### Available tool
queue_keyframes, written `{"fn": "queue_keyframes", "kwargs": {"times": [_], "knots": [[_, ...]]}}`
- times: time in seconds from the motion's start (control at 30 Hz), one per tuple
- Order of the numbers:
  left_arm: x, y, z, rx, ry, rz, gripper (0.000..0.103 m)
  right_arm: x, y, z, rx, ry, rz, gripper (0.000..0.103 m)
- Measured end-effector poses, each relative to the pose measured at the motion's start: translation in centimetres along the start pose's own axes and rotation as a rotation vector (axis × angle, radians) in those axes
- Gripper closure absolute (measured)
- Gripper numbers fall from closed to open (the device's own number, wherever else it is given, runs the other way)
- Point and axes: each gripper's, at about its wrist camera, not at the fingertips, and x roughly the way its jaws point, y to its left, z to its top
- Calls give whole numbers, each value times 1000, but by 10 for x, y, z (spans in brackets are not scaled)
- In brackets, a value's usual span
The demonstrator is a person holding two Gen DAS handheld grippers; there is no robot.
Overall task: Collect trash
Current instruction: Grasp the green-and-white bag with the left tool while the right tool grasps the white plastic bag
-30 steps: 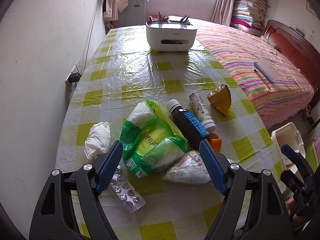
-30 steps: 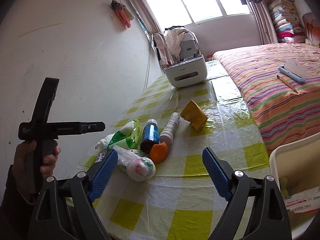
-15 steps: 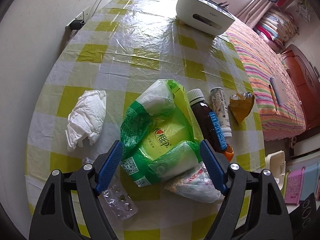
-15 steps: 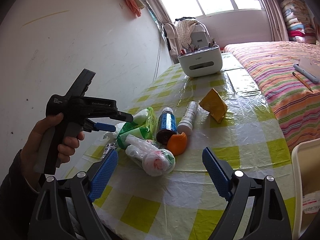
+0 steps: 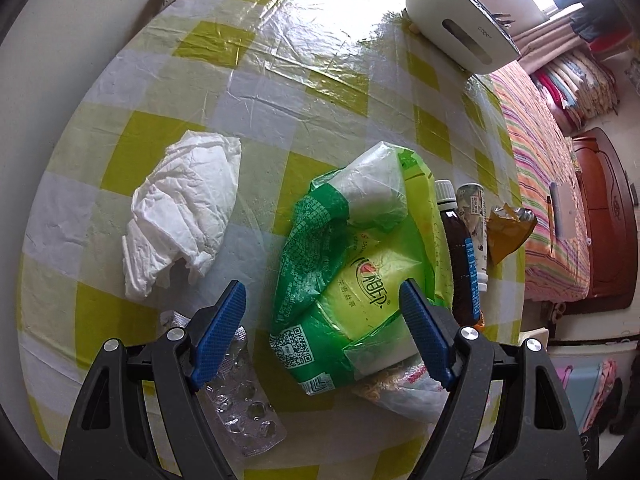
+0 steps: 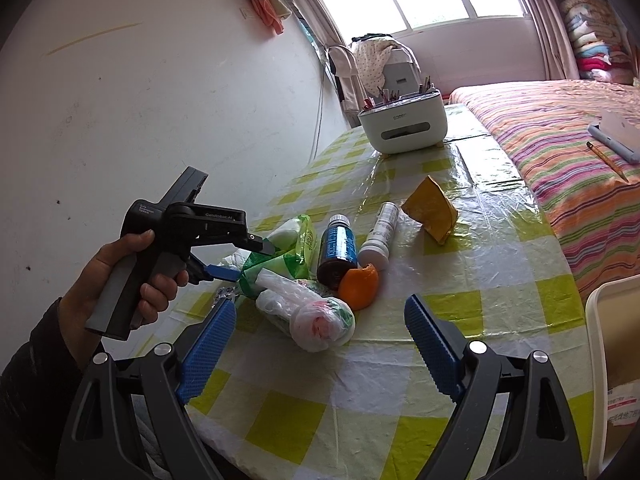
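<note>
In the left wrist view, the left gripper hangs over the table with its jaws spread wide and nothing between the pads, which straddle the near end of the green plastic bag. Taking that bag as the landmark: a crumpled white tissue lies to its left, apart from it; an emptied blister pack lies near its lower left corner, partly under the left finger; a brown medicine bottle lies touching its right edge, with a white tube just beyond and a torn yellow packet further right. A clear bag with scraps sits against its near end. A white organiser box stands far beyond it. In the right wrist view, the right gripper is likewise wide open and empty, held above the near table edge. The green plastic bag lies left of the brown bottle; the left gripper, held in a hand, has its tips at the bag's left side. An orange peel sits right of the bag, and the clear bag lies in front of it.
</note>
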Motion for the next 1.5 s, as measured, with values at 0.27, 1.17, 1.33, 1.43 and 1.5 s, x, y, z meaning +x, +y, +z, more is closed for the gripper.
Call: {"fn": "queue_keyframes", "kwargs": {"times": [0.27, 1.17, 1.33, 1.43, 1.5], "knots": [[6, -2, 1, -12, -1, -25, 25, 5, 1, -1, -5, 10, -1, 19], [-2, -17, -9, -9, -112, -114, 98, 95, 57, 8, -409, 264, -41, 19], [-16, -30, -14, 38, -172, -111, 99, 107, 58, 3, -452, 307, -53, 48], [-25, -37, -19, 60, -212, -109, 99, 115, 59, -4, -473, 336, -68, 48], [-33, -43, -22, 82, -244, -100, 99, 118, 61, -9, -494, 347, -91, 48]]}}
